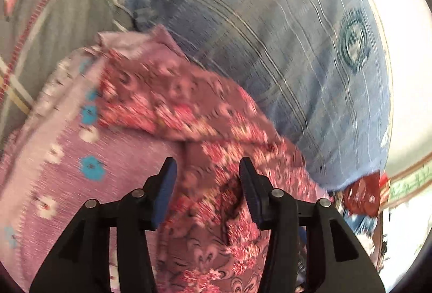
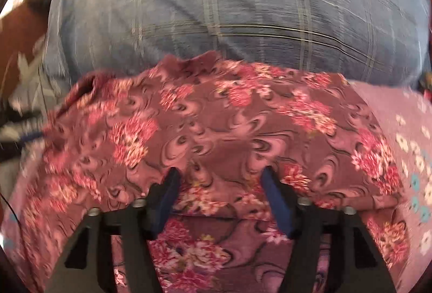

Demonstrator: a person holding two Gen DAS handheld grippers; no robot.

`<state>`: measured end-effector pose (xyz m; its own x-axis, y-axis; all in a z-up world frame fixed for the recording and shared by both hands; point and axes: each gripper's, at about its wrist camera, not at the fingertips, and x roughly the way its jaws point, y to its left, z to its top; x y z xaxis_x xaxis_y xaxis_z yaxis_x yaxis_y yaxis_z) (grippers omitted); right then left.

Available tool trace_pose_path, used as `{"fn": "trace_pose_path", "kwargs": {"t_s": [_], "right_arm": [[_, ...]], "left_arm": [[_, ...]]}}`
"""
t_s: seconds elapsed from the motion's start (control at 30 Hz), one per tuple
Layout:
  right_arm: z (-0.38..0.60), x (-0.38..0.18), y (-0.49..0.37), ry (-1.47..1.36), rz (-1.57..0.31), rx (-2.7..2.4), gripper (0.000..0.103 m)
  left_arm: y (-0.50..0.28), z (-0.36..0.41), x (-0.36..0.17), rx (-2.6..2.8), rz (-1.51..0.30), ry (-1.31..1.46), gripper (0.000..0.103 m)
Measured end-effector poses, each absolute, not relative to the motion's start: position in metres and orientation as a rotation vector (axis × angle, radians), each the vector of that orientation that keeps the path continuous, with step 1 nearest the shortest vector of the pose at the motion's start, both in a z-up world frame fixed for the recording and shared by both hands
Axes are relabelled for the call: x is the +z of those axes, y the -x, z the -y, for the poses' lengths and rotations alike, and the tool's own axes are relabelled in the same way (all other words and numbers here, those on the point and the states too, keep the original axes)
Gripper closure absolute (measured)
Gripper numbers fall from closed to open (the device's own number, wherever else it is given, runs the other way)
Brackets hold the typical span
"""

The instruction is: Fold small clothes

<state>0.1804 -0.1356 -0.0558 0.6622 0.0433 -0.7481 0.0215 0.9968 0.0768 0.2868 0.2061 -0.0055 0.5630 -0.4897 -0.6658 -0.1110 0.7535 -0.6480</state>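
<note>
A mauve garment with pink and red flowers [image 1: 189, 109] lies rumpled on a lilac cloth with white and blue flowers [image 1: 67, 157]. My left gripper [image 1: 206, 166] is open just above the garment, its blue-padded fingers [image 1: 167, 185] apart over a fold. In the right wrist view the same flowered garment [image 2: 216, 125] fills the middle, with a folded edge near the fingers. My right gripper [image 2: 220, 174] is open, hovering close over that fold. Both views are motion-blurred.
A blue checked sheet [image 1: 270, 36] covers the bed beyond the garment; it also shows in the right wrist view [image 2: 229, 9]. A grey cloth with a pink star [image 1: 54, 9] lies at the left. A red item [image 1: 364, 195] sits at the bed's edge.
</note>
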Motion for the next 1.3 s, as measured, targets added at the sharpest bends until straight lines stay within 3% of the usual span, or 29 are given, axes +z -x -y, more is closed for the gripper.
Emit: {"fn": "trace_pose_path", "kwargs": {"t_s": [0.17, 0.4, 0.63, 0.77, 0.93, 1.0, 1.03, 1.1, 1.3], "right_arm": [[0.128, -0.062, -0.181, -0.066, -0.843, 0.025, 0.027], [0.132, -0.058, -0.178, -0.084, -0.833, 0.045, 0.024], [0.137, -0.058, -0.18, -0.115, -0.827, 0.076, 0.02], [0.136, -0.057, -0.179, -0.11, -0.827, 0.075, 0.019], [0.135, -0.057, -0.18, -0.108, -0.828, 0.081, 0.017], [0.135, -0.057, -0.18, -0.112, -0.827, 0.083, 0.017], [0.135, -0.057, -0.18, -0.113, -0.827, 0.083, 0.017], [0.135, -0.058, -0.179, -0.111, -0.827, 0.082, 0.017], [0.136, -0.058, -0.179, -0.117, -0.825, 0.088, 0.016]], "left_arm": [[-0.299, -0.237, -0.011, -0.186, -0.994, 0.809, 0.048], [-0.339, -0.218, -0.038, -0.192, -1.158, 0.853, 0.048], [-0.328, -0.255, -0.048, -0.193, -1.144, 1.059, 0.05], [-0.309, -0.263, -0.036, -0.169, -1.108, 1.011, 0.038], [-0.327, -0.257, -0.063, -0.136, -1.186, 1.024, 0.037], [-0.331, -0.261, -0.066, -0.139, -1.159, 1.069, 0.042], [-0.331, -0.266, -0.063, -0.122, -1.131, 1.075, 0.066], [-0.333, -0.274, -0.053, -0.116, -1.083, 1.052, 0.098], [-0.318, -0.3, -0.002, -0.012, -0.978, 0.888, 0.098]]}}
